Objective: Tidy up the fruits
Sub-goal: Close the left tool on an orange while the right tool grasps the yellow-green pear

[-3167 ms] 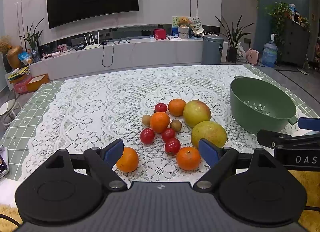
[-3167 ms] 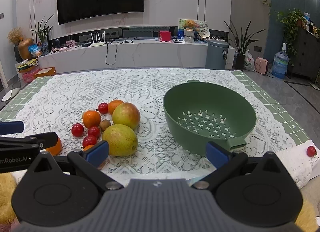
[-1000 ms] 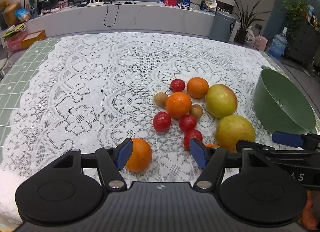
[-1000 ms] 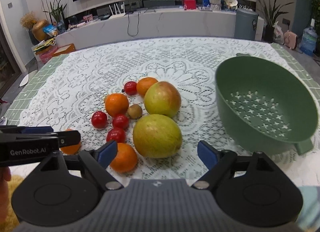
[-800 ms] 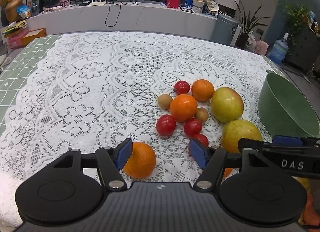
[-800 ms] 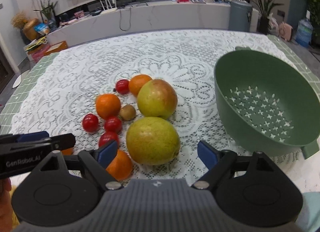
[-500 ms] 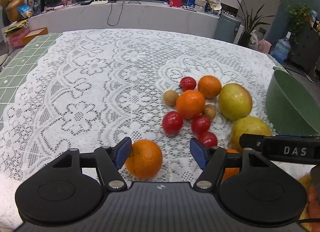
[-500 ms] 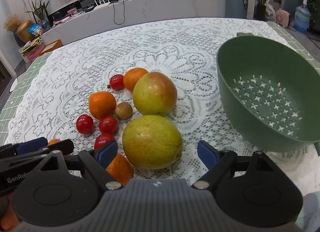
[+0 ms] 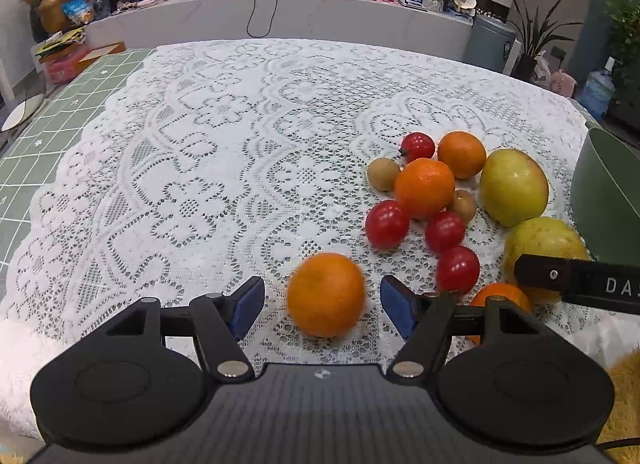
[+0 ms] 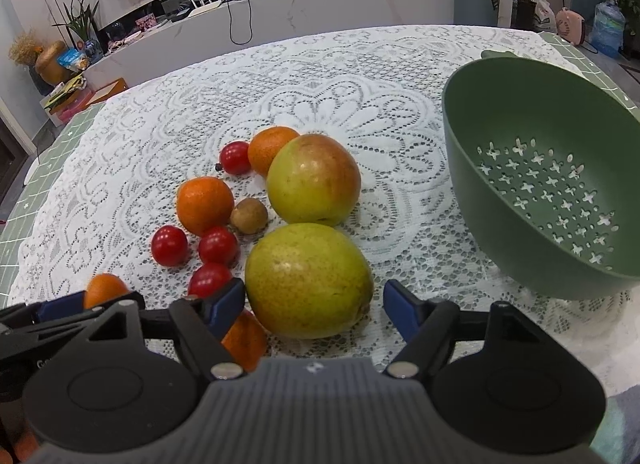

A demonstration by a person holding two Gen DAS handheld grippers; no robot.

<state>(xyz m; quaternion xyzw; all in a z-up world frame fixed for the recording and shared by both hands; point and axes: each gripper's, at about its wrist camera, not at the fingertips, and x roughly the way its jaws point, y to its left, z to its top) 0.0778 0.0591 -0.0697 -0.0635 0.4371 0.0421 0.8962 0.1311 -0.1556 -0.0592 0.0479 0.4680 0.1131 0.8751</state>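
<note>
A cluster of fruit lies on the lace tablecloth (image 9: 208,167). My left gripper (image 9: 322,306) is open with a lone orange (image 9: 325,295) between its blue fingertips, not touching either. My right gripper (image 10: 314,306) is open around the near yellow-green mango (image 10: 308,280), with gaps on both sides. A second mango (image 10: 313,179) lies behind it. Oranges (image 10: 205,204), red cherry tomatoes (image 10: 169,245) and small brown fruits (image 10: 249,215) lie to the left. The green colander (image 10: 544,167) stands empty at the right.
Another orange (image 10: 244,340) lies partly under my right gripper's left finger. The left gripper shows in the right wrist view (image 10: 72,310) at lower left. The table's near edge runs just below both grippers. A TV bench stands beyond the table.
Both grippers moved forward and down. The lone orange now sits between the left fingertips, and the near mango sits between the right fingertips.
</note>
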